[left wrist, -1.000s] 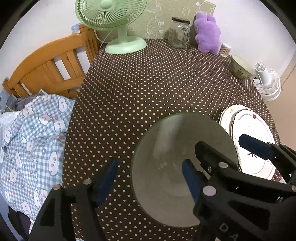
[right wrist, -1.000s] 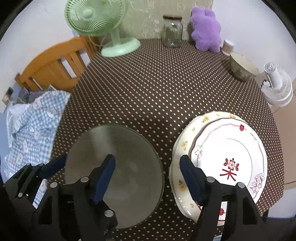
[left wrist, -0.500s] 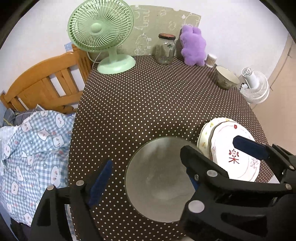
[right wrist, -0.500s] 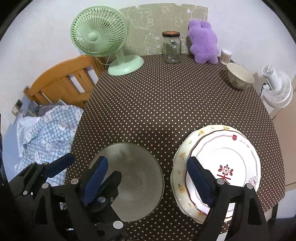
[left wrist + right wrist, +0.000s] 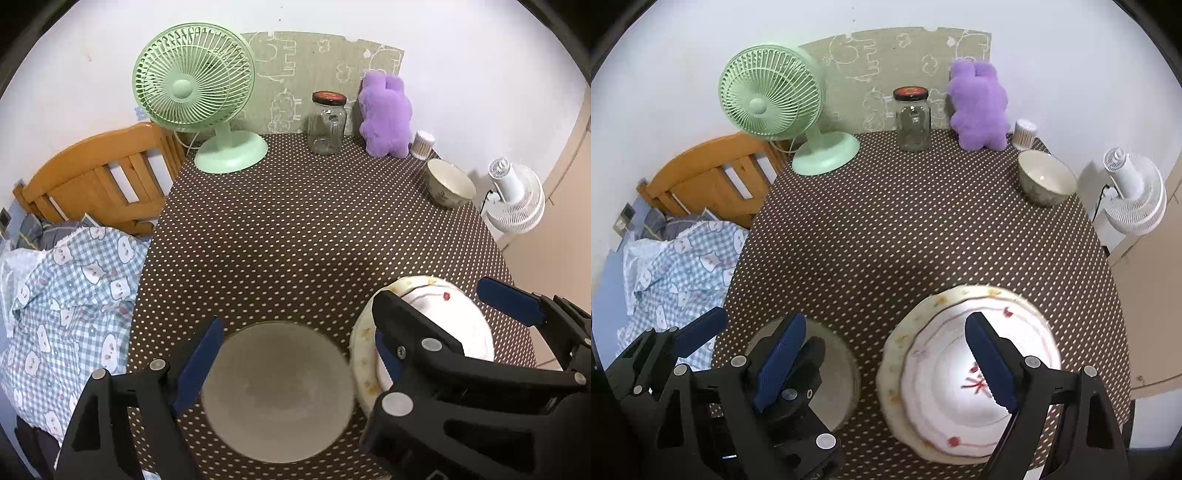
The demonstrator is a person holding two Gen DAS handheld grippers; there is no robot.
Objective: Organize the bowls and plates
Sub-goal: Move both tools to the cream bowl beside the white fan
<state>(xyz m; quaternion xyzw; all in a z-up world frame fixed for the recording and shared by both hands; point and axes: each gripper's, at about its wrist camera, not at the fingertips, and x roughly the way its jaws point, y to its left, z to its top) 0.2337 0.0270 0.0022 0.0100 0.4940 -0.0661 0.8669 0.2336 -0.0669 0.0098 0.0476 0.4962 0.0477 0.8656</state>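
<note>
On the left we see our left gripper (image 5: 291, 354) spread wide and holding nothing, hanging over the grey bowl (image 5: 277, 391), which sits empty on the dotted surface (image 5: 295, 229) close to its near edge. Just right of the bowl, near but apart from it, lies the stack of plates (image 5: 960, 373): a white plate with a red mark on a larger cream one, nothing on top. Our right gripper (image 5: 882, 362) is also wide and empty, its left finger over the bowl's side and its right finger over the white plate. Farther right, at the far right edge of the surface, stands a small cream bowl (image 5: 1047, 182), empty as far as we can see. Along the back edge stand a green fan (image 5: 207, 99), a lidded glass jar (image 5: 328, 123) that looks empty, and a purple plush toy (image 5: 386, 114). Between that back row and the plates the middle of the surface lies bare.
</note>
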